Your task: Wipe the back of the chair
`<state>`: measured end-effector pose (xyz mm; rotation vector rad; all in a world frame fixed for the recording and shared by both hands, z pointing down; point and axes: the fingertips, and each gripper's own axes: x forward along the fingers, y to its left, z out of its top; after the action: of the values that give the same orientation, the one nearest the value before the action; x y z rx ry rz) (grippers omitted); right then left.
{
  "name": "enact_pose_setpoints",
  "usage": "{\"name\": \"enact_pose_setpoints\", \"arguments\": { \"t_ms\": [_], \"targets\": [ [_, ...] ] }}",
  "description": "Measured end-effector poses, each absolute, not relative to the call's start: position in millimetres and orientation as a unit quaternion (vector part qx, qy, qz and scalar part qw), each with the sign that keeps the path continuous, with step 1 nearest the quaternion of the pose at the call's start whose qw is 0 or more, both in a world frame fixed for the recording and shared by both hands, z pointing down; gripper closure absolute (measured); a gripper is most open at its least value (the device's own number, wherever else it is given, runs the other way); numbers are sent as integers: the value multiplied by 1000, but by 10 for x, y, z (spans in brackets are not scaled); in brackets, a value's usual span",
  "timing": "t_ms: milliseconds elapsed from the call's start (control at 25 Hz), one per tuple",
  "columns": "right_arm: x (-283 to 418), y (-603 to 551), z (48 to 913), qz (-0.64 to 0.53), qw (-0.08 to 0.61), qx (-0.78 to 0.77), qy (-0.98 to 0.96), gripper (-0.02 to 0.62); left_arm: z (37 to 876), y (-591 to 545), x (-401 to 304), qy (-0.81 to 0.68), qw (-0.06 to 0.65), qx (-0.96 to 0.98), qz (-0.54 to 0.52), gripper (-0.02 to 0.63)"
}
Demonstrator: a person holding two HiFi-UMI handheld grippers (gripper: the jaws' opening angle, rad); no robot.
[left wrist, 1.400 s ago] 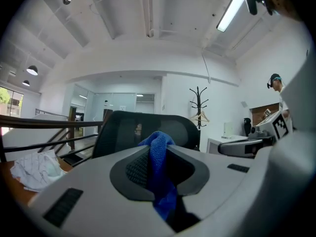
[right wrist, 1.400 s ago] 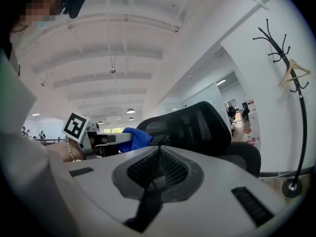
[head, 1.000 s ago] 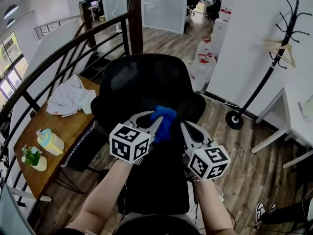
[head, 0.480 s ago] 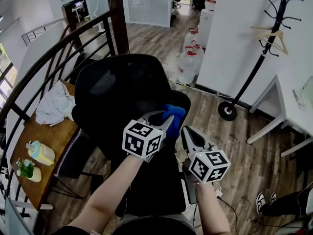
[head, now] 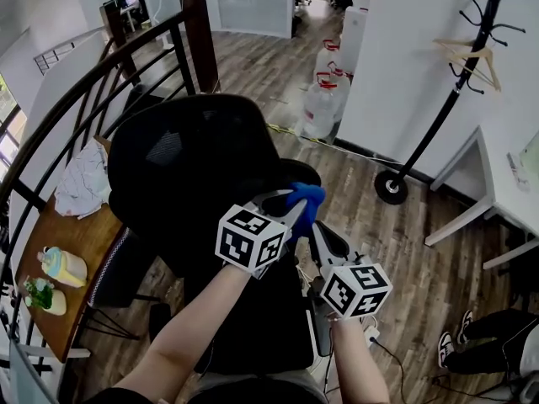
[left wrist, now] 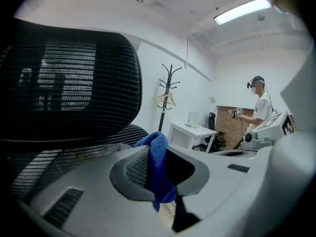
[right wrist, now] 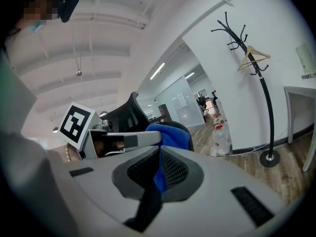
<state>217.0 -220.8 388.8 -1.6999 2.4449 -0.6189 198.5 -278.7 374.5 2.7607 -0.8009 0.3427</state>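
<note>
Chair (head: 194, 158): black mesh, left of centre in the head view, with a tall rounded back; fills the left half of the left gripper view.
Cloth (left wrist: 157, 152): blue and bunched, at the right edge of the chair back, between the two tool tips; contact with the mesh not clear.
Left hand-held gripper (head: 295, 209): clamped on the cloth, pressed shut onto a fold, with a blue tuft above the pads and a tail hanging below; marker cube on the near side, forearm coming in from the near edge.
Right hand-held gripper (head: 317, 230): just right of the left one and nearer, tip up against the underside of the cloth; nearly closed, with a strip of blue pinched between the pads.
Floor (head: 404, 268): wood planks, under and to the right of the chair.
Coat stand (head: 455, 82): black, far right against a white wall, with a wooden hanger (head: 472, 57) on one hook.
Water bottles (head: 320, 108): large and clear with red tops, on the floor beyond the chair.
Side counter (head: 80, 238): wooden, at the left beside a dark railing (head: 109, 82); carries a crumpled pale rag (head: 84, 183) and, nearer, a small plant pot (head: 38, 297).
Person (left wrist: 259, 107): far right in the left gripper view, standing, in a white top and a headset.
</note>
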Motion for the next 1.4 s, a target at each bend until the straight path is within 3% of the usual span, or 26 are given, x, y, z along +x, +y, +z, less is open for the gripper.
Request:
{"name": "enact_pose_setpoints", "arguments": {
  "t_ms": [920,1400],
  "targets": [
    [1916,-2379,4027,-228,54,-533,813,566,3867,-3000,1491,-345,125,922,126,540],
    [1386,-2477,3995,-222,32,-497,838,566,3847,-3173,713,-414,138,894,102,540]
  ]
}}
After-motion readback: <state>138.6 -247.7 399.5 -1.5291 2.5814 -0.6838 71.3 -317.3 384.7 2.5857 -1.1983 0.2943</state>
